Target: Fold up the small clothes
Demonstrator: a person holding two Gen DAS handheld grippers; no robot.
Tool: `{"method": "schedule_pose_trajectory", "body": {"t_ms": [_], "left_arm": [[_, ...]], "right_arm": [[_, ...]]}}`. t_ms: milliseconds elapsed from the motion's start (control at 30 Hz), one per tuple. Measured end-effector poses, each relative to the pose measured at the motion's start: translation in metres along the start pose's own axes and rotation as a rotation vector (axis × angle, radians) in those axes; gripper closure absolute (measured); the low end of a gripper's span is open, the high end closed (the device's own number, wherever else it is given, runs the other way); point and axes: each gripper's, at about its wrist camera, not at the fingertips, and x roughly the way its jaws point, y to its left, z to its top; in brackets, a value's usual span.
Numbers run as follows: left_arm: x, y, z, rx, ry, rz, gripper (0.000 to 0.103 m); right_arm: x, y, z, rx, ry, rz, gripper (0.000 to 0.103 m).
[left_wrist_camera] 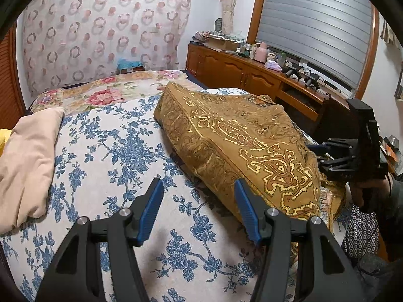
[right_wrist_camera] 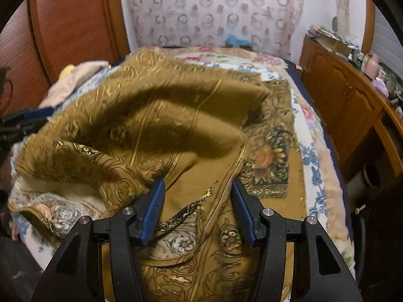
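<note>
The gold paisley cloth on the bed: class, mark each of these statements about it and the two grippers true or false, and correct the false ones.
1. The gold paisley cloth lies on a bedspread printed with blue flowers. True.
2. The left gripper is clamped on the cloth. False: its jaws stand open over the bedspread, with nothing between them.
3. The right gripper has its jaws open with the cloth's fabric lying between them. True.
4. The cloth is folded into a neat flat square. False: it is rumpled and bunched, with a raised fold.
5. A beige pillow lies on the cloth. False: it lies apart from it, at the bed's other side.
</note>
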Motion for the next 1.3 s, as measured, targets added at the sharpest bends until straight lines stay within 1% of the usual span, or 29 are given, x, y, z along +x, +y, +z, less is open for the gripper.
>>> {"method": "schedule_pose_trajectory", "body": {"t_ms": [33, 67, 100, 167, 200, 300, 367, 433, 467, 500, 533, 567, 600, 700, 833, 967, 1133, 1267, 1300], "left_arm": [[0.0, 0.0, 0.0, 0.001, 0.0, 0.0, 0.045], [-0.001, 0.0, 0.0, 0.002, 0.0, 0.0, 0.045], [0.0, 0.0, 0.0, 0.0, -0.001, -0.001, 0.045], [-0.001, 0.0, 0.0, 0.001, -0.002, -0.002, 0.045], [-0.002, 0.0, -0.001, 0.001, -0.004, -0.004, 0.045], [-0.004, -0.001, -0.002, 0.001, -0.01, -0.011, 0.045], [-0.005, -0.003, -0.001, 0.006, -0.012, -0.014, 0.045], [-0.007, -0.005, -0.002, 0.011, -0.014, -0.019, 0.045], [-0.008, -0.006, -0.002, 0.013, -0.013, -0.019, 0.045], [-0.008, -0.006, -0.002, 0.016, -0.013, -0.02, 0.045], [-0.008, -0.007, -0.001, 0.017, -0.012, -0.021, 0.045], [-0.008, -0.007, -0.002, 0.017, -0.011, -0.019, 0.045], [-0.009, -0.008, -0.001, 0.016, -0.009, -0.018, 0.045], [-0.011, -0.008, -0.004, 0.014, -0.002, -0.019, 0.045], [-0.016, -0.013, -0.011, 0.02, 0.013, -0.02, 0.045], [-0.027, -0.028, -0.024, 0.04, 0.03, -0.039, 0.045], [-0.04, -0.045, -0.032, 0.063, 0.036, -0.068, 0.045], [-0.043, -0.057, -0.034, 0.074, 0.043, -0.13, 0.046], [-0.042, -0.061, -0.034, 0.078, 0.048, -0.138, 0.051]], "right_arm": [[0.001, 0.003, -0.002, -0.013, -0.003, 0.018, 0.08], [0.0, 0.006, -0.002, -0.034, -0.008, 0.039, 0.091], [-0.003, 0.008, -0.003, -0.05, -0.02, 0.038, 0.098], [-0.018, 0.007, -0.004, -0.057, -0.049, 0.061, 0.1], [-0.028, 0.003, -0.004, -0.052, -0.067, 0.054, 0.1], [-0.066, -0.016, -0.004, -0.037, -0.13, -0.017, 0.1], [-0.089, -0.033, -0.006, -0.017, -0.159, -0.098, 0.1], [-0.1, -0.043, -0.01, 0.003, -0.163, -0.158, 0.099], [-0.1, -0.048, -0.013, 0.016, -0.147, -0.156, 0.099], [-0.097, -0.048, -0.015, 0.019, -0.125, -0.155, 0.091], [-0.095, -0.047, -0.017, 0.016, -0.118, -0.173, 0.075], [-0.093, -0.045, -0.019, 0.012, -0.115, -0.192, 0.067], [-0.091, -0.042, -0.018, 0.012, -0.115, -0.183, 0.059], [-0.088, -0.031, -0.016, 0.017, -0.134, -0.136, 0.058], [-0.079, -0.005, -0.008, -0.041, -0.137, -0.082, 0.057], [-0.073, 0.009, -0.005, -0.053, -0.13, -0.073, 0.057], [-0.072, 0.014, -0.009, -0.043, -0.115, -0.075, 0.057], [-0.07, 0.018, -0.012, -0.036, -0.108, -0.068, 0.057], [-0.071, 0.017, -0.012, -0.035, -0.11, -0.065, 0.057]]}}
